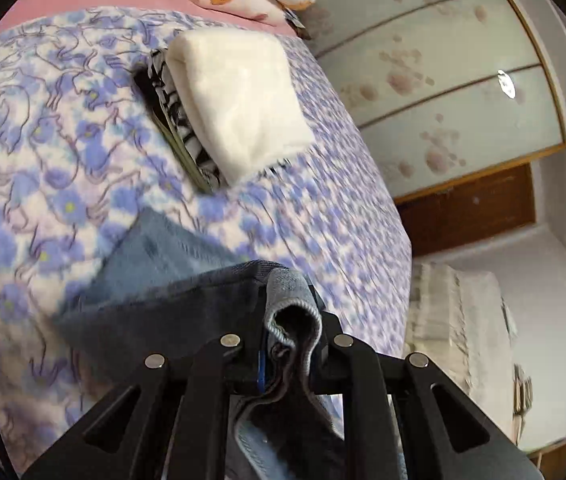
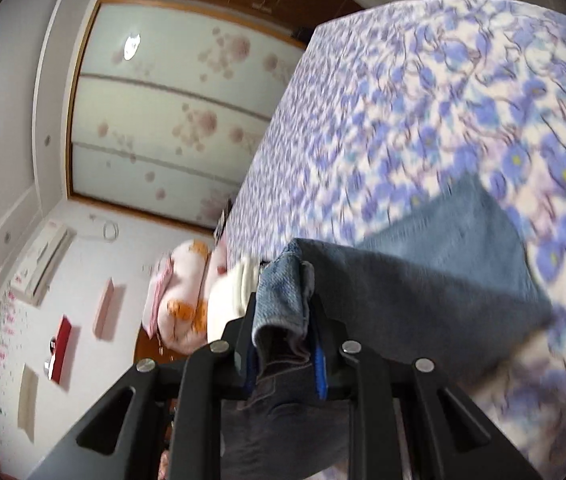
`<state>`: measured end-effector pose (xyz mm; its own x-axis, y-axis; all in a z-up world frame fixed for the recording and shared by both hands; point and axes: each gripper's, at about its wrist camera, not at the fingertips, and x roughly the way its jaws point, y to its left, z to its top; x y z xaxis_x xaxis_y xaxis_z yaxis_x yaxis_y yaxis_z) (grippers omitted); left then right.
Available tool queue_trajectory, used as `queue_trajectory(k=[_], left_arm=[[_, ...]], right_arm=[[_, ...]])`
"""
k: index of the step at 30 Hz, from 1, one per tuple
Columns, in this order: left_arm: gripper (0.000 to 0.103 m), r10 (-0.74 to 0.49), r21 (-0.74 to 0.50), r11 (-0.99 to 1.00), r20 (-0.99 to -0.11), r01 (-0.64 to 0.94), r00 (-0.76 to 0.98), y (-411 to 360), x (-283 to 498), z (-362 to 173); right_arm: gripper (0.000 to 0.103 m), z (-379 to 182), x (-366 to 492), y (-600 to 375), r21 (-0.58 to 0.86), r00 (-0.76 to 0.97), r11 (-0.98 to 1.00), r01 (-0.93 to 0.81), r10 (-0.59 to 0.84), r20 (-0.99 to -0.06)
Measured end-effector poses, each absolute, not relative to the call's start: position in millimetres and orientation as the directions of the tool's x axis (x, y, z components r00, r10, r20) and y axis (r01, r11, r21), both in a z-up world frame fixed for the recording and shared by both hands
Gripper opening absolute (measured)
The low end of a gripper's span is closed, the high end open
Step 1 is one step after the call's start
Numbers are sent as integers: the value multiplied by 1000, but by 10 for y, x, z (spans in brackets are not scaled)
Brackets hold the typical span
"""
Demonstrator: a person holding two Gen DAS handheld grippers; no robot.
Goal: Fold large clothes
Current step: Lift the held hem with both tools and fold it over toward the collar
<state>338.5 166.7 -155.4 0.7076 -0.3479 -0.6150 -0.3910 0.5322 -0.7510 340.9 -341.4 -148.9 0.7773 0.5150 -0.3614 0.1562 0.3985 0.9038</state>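
a large blue denim garment (image 1: 187, 284) is seen gripped at two points above a bed spread with a purple-and-white floral cover (image 1: 55, 152). in the left wrist view, the left tool (image 1: 293, 320) is clamped nearly shut on a bunched fold of the denim's edge, with the cloth pinched between its pads. in the right wrist view, the right tool (image 2: 283, 308) is likewise closed on a thicker wad of the same denim (image 2: 435, 276), a seam being visible in the pinch. part of the garment is draped from both tools down toward the cover, where its far end appears to rest. a folded cream-white towel (image 1: 239, 100) is stacked on a folded black-and-white patterned cloth (image 1: 175, 120) farther up the bed, well apart from the denim. the denim is judged heavy and fairly stiff for cloth, unlikely to slip, though its weight may drag at a shallow pinch. hold is best taken at thick hems or seams, near the corners, so that a fold can be laid flat.
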Motion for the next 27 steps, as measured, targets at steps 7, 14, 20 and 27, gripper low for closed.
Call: queue_trajectory(k=[7, 14, 20, 27], left_arm=[[11, -251, -659, 590, -699, -467, 670, 1658, 4045, -2032], [11, -217, -585, 604, -774, -541, 595, 1535, 4674, -2690], [12, -174, -499, 642, -834, -582, 523, 1443, 5081, -3105], [29, -149, -410, 670, -891, -619, 429, 1414, 5269, -3393]], right_arm=[[19, -1928, 4154, -3621, 903, 793, 352, 245, 463, -396], [18, -2576, 4877, -3646, 844, 712, 396, 362, 467, -524], [18, -3007, 5254, -3643, 790, 656, 432, 435, 449, -607], [32, -3299, 5474, -3564, 728, 600, 448, 519, 415, -684]])
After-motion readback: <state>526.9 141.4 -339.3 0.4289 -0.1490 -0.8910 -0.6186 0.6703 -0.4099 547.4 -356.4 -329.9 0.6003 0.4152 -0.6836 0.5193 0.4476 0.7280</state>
